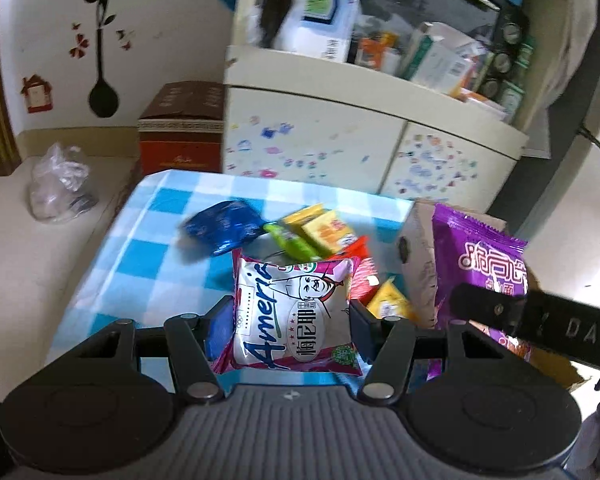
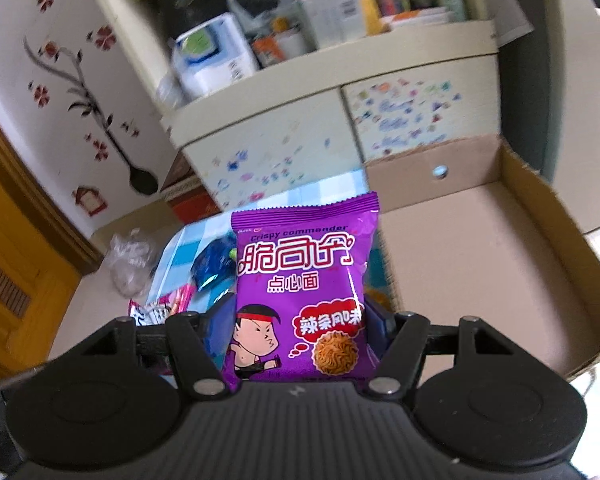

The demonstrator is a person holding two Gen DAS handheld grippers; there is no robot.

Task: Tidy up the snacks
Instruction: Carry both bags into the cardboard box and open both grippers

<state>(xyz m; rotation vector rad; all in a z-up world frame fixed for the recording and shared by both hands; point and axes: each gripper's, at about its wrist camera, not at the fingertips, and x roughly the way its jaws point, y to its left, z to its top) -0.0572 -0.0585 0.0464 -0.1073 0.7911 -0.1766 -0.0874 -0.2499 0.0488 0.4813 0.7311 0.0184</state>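
Note:
My left gripper [image 1: 290,326] is shut on a white and pink snack packet [image 1: 296,316] and holds it above the blue checked tablecloth [image 1: 140,256]. My right gripper [image 2: 300,328] is shut on a purple noodle snack packet [image 2: 304,280], held upright beside the open cardboard box [image 2: 480,256]. The purple packet [image 1: 476,264] and the right gripper's finger also show in the left wrist view, in front of the box [image 1: 416,248]. On the cloth lie a blue packet [image 1: 220,228], yellow packets [image 1: 320,228], a green one [image 1: 290,240] and a red one [image 1: 362,272].
A cream cabinet [image 1: 340,136] with cluttered shelves stands behind the table. A red-brown box [image 1: 180,132] sits left of it. A crumpled clear plastic bag [image 1: 58,184] lies on the beige surface at left. The cardboard box floor [image 2: 480,264] is bare.

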